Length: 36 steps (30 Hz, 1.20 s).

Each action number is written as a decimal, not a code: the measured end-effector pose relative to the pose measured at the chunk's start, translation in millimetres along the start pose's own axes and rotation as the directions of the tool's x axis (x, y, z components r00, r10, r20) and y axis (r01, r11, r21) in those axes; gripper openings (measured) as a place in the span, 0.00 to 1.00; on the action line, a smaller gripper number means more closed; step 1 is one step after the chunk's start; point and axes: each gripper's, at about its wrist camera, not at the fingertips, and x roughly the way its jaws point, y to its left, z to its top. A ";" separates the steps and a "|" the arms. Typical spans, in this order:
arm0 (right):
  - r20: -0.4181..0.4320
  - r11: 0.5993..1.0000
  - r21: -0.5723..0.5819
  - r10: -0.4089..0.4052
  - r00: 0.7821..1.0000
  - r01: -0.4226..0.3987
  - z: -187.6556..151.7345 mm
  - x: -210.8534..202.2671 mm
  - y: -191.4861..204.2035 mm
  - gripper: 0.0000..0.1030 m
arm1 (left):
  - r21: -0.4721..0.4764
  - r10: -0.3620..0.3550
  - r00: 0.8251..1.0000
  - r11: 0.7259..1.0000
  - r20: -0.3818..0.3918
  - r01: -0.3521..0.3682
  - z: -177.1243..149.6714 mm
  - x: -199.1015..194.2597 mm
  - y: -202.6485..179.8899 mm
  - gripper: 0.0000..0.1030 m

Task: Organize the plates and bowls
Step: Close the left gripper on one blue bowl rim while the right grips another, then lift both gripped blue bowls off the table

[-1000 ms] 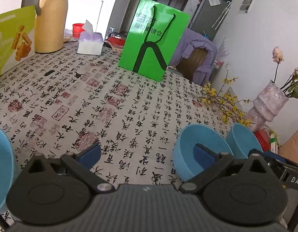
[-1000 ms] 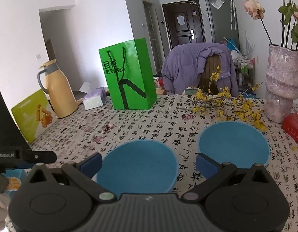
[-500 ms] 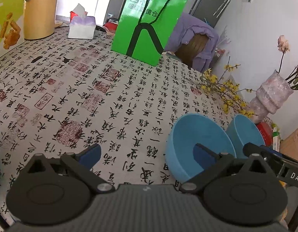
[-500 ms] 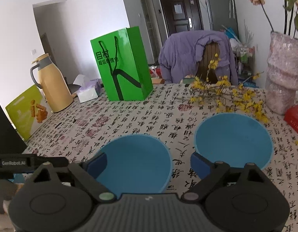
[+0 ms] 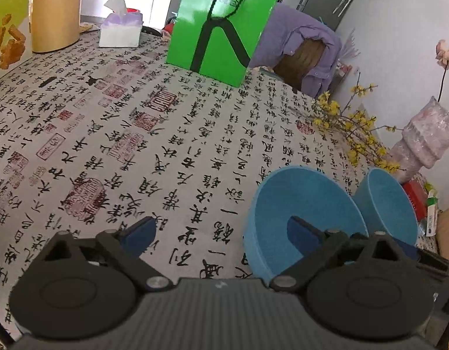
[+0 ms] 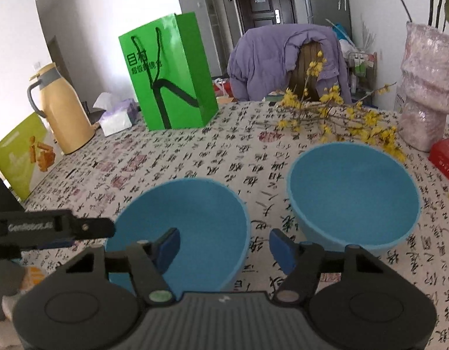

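Two blue bowls [image 6: 177, 227] [image 6: 352, 195] were seen standing apart, not yet stacked. Both the left gripper [image 5: 221, 233] and the right gripper [image 6: 221, 245] were spread wide, and nothing was gripped.

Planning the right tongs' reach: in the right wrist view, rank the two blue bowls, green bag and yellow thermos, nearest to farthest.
1. Left blue bowl, rim between the right tongs.
2. Right blue bowl, ahead right.
3. Green bag, far centre-left.
4. Yellow thermos, far left; close to the bag's rank.

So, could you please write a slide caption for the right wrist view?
Open right gripper straddling the near rim of the left blue bowl, a second blue bowl alongside on the calligraphy tablecloth.
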 end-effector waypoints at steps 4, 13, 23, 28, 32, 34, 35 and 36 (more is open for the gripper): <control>-0.019 1.000 -0.008 -0.006 1.000 0.006 -3.0 9.5 1.9 0.62 | 0.009 0.020 1.000 1.000 -0.004 -0.020 -0.5 8.5 -6.4 0.87; -0.023 0.998 -0.028 -0.062 0.998 0.061 1.5 31.7 4.3 0.55 | 0.005 0.048 0.999 0.999 -0.014 -0.047 1.0 23.3 -15.5 0.73; -0.007 0.997 -0.018 -0.071 0.997 0.070 -6.1 42.9 -3.3 0.44 | 0.006 0.042 0.998 0.999 -0.039 -0.041 -4.4 38.4 -26.1 0.50; -0.027 0.997 -0.023 -0.069 0.997 0.068 -8.7 48.6 -3.1 0.33 | 0.009 0.051 0.998 0.999 -0.045 -0.050 -6.4 41.7 -29.0 0.31; -0.032 0.997 -0.013 -0.072 0.997 0.071 -9.8 50.5 -3.5 0.18 | 0.028 0.048 0.998 0.999 -0.045 -0.047 -6.7 42.0 -30.7 0.13; -0.034 0.998 -0.013 -0.069 0.997 0.069 -10.6 51.3 -3.6 0.15 | 0.035 0.051 0.998 0.998 -0.040 -0.049 -7.4 42.1 -32.2 0.13; -0.033 0.997 -0.012 -0.070 0.997 0.070 -11.1 51.4 -3.6 0.15 | 0.040 0.054 0.998 0.998 -0.039 -0.052 -7.7 42.5 -33.4 0.12; -0.035 0.997 -0.012 -0.071 0.997 0.070 -11.3 52.2 -3.7 0.14 | 0.043 0.056 0.998 0.998 -0.039 -0.054 -8.2 42.9 -34.4 0.12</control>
